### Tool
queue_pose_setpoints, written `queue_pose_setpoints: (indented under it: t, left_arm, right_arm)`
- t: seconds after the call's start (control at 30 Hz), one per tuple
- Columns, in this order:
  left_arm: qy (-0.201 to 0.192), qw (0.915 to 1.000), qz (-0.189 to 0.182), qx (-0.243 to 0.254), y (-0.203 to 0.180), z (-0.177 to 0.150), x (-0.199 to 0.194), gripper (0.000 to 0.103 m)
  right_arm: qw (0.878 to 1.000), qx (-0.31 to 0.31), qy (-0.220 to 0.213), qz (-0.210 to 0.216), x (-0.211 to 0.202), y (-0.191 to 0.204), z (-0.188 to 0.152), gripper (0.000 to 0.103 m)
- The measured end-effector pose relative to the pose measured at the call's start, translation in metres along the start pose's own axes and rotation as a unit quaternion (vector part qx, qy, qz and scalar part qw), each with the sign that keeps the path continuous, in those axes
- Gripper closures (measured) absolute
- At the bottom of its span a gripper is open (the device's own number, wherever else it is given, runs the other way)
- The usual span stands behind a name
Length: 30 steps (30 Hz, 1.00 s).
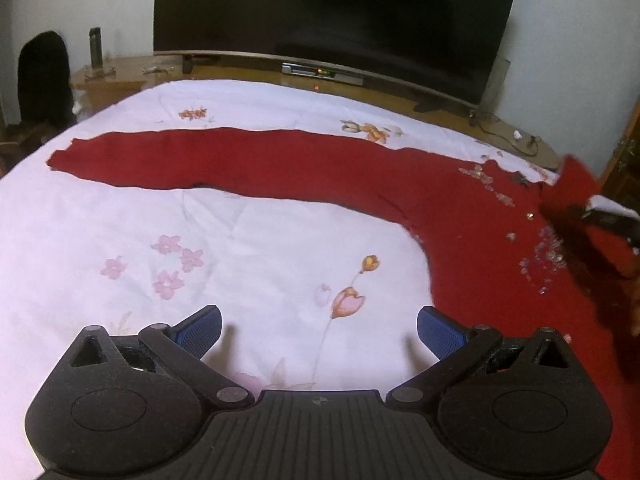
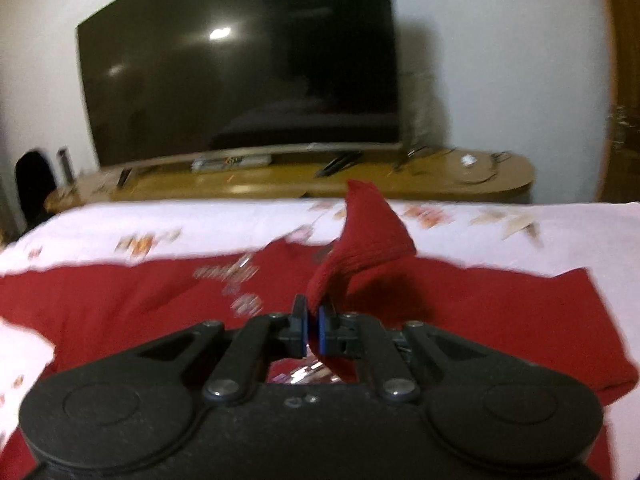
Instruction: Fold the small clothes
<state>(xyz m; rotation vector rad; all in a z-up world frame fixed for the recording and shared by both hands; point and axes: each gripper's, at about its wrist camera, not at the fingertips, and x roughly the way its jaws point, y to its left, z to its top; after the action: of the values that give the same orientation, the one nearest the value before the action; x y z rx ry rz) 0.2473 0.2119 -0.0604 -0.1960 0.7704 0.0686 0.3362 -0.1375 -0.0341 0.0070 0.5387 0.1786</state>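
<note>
On the bed, left wrist view: left gripper (image 1: 319, 330) hangs low over the white floral bedspread (image 1: 120, 216), blue-padded fingers (image 1: 200, 330) spread wide, nothing between them. Red long-sleeved top (image 1: 480, 216) lies flat on the bedspread, ahead and to the right of the gripper. One sleeve (image 1: 208, 158) stretches straight out to the left across the bed, cuff near the left edge. Body of the top fills the right side of the view, with sparkly sequin trim (image 1: 548, 252) on the front. The right finger sits just beside the garment's lower edge, not touching as far as I can tell. Far right edge is blurred, a dark shape over the red cloth, can't identify. Behind the bed: a large dark TV (image 1: 336, 12) on a wooden TV stand (image 1: 120, 80), a set-top box (image 1: 320, 74) with a small red light under the screen, a dark bottle (image 1: 95, 46) at the stand's left end.

Right wrist view, motion-blurred: right gripper (image 2: 313, 330) has its fingers nearly together, pinching a fold of the red top. The pinched cloth, probably the other sleeve (image 2: 360, 236), rises from the fingers in a peak, lifted off the rest. Remainder of the top (image 2: 120, 300) lies spread on the bedspread (image 2: 540, 248) below and to both sides of the gripper. TV (image 2: 240, 68) and wooden stand (image 2: 360, 184) beyond the bed.
</note>
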Motion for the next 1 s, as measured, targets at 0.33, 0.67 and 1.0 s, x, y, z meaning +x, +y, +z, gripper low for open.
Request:
queue_pose_setpoints:
  t: [0.33, 0.67, 1.0]
  left_arm:
    - [-0.016, 0.9921, -0.12, -0.033, -0.056, 0.04, 0.028, 0.041]
    - [0.079, 0.9794, -0.18, -0.045, -0.169, 0.066, 0.132, 0.048]
    - [0.07, 0.9867, -0.146, -0.021, -0.199, 0.072, 0.155, 0.095]
  right_arm:
    - [1.0, 0.016, 0.005, 0.017, -0.037, -0.005, -0.022, 0.065]
    - [0.993, 0.092, -0.002, -0.07, -0.098, -0.09, -0.036, 0.065]
    - [0.981, 0.152, 0.004, -0.116, -0.114, -0.154, -0.058, 0.064]
